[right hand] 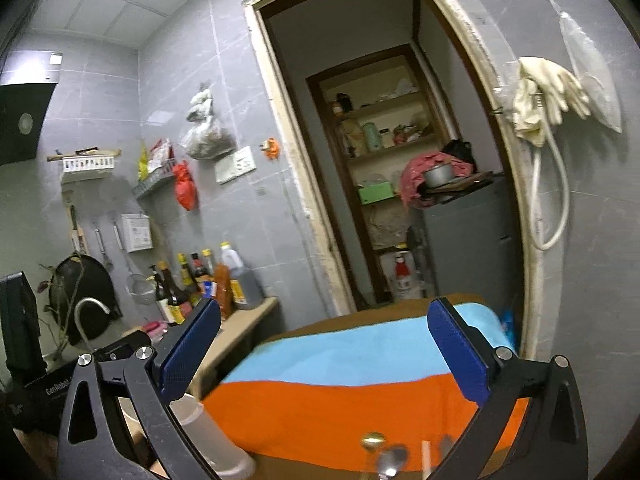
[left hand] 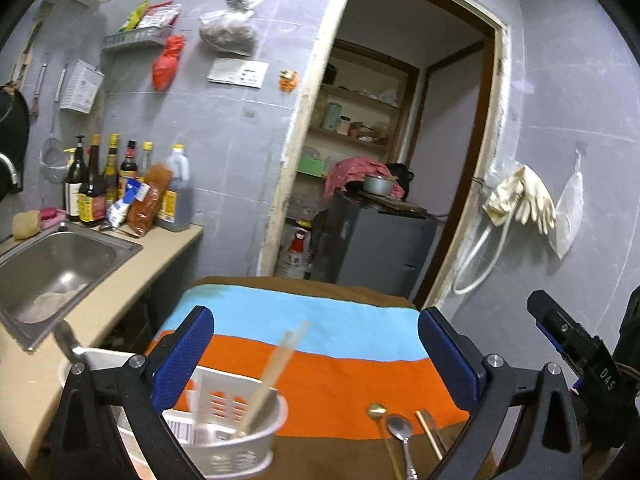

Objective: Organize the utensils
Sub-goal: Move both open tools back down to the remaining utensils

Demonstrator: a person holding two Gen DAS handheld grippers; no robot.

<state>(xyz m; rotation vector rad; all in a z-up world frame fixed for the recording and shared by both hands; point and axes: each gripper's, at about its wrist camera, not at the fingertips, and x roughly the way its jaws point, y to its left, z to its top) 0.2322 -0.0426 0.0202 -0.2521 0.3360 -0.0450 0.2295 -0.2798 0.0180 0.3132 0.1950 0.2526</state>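
In the left wrist view my left gripper (left hand: 316, 340) stands wide open over a small table with an orange and light-blue cloth (left hand: 320, 364); nothing is between its blue pads. A white perforated utensil holder (left hand: 236, 436) sits low left on the table with wooden chopsticks (left hand: 272, 376) leaning in it. Near the front edge lie a gold spoon (left hand: 377, 410), a steel spoon (left hand: 399, 428) and another pair of chopsticks (left hand: 430, 432). My right gripper (right hand: 324, 348) is also wide open and empty above the same cloth (right hand: 344, 408); the spoons (right hand: 390, 458) show blurred at the bottom.
A steel sink (left hand: 52, 268) and counter with sauce bottles (left hand: 100, 184) lie to the left. An open doorway (left hand: 384, 184) with shelves and a grey cabinet is behind the table. Rubber gloves (left hand: 528, 200) and a hose hang on the right wall. The other gripper (left hand: 576, 344) shows at the right edge.
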